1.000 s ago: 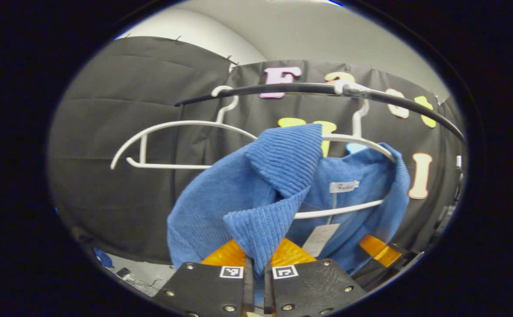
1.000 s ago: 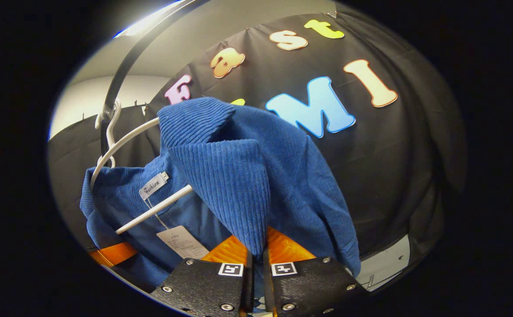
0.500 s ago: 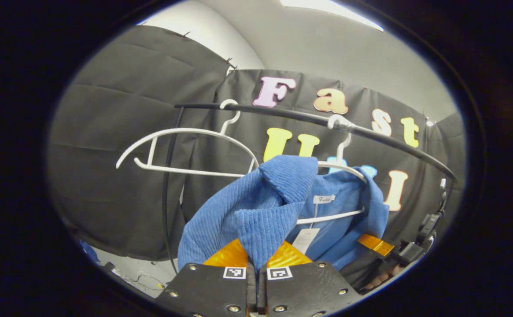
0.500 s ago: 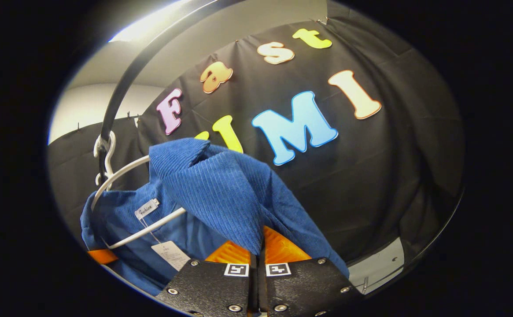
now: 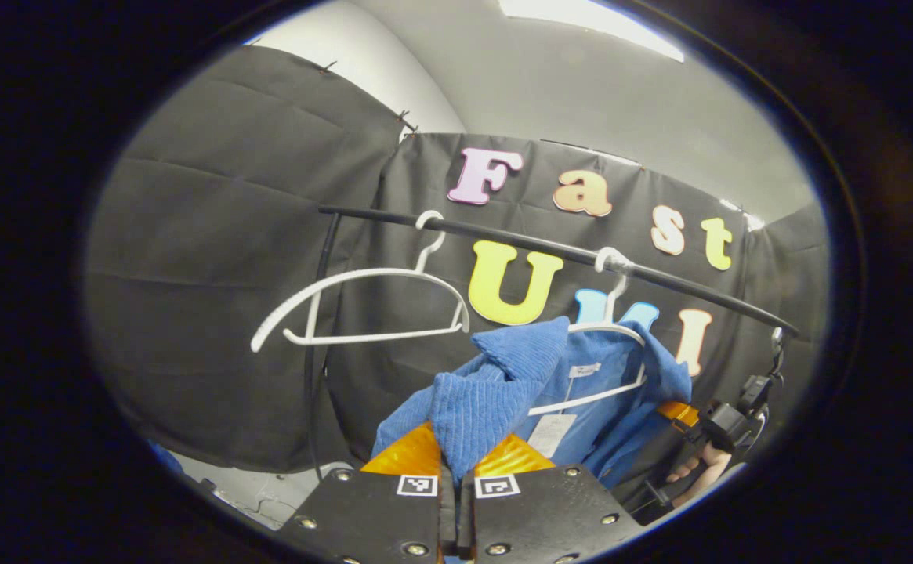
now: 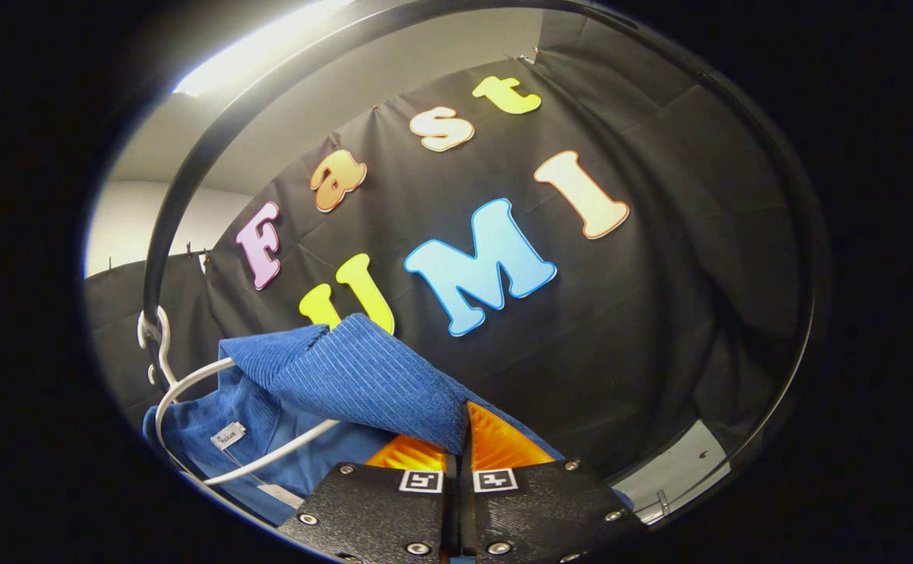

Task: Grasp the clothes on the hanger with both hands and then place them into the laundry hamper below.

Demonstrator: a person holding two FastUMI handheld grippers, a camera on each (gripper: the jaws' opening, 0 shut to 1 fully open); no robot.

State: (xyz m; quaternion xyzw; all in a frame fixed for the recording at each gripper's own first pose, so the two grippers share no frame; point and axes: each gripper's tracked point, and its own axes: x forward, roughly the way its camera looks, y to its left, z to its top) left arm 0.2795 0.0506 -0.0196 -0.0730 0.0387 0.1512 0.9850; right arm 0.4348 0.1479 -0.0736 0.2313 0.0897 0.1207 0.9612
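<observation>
Blue corduroy garment (image 5: 503,392) pulled back and down from rail (image 5: 550,251) over last second | still partly on white hanger (image 5: 621,333) | left gripper (image 5: 456,478) and right gripper (image 6: 458,462) both pinching fabric | hamper drop pending

Blue ribbed garment (image 5: 503,392) on white hanger (image 5: 605,392)

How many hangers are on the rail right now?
2. An empty white hanger hangs toward the rail's left end in the left gripper view; a second hanger to its right carries the blue garment. Others may be hidden.
</observation>
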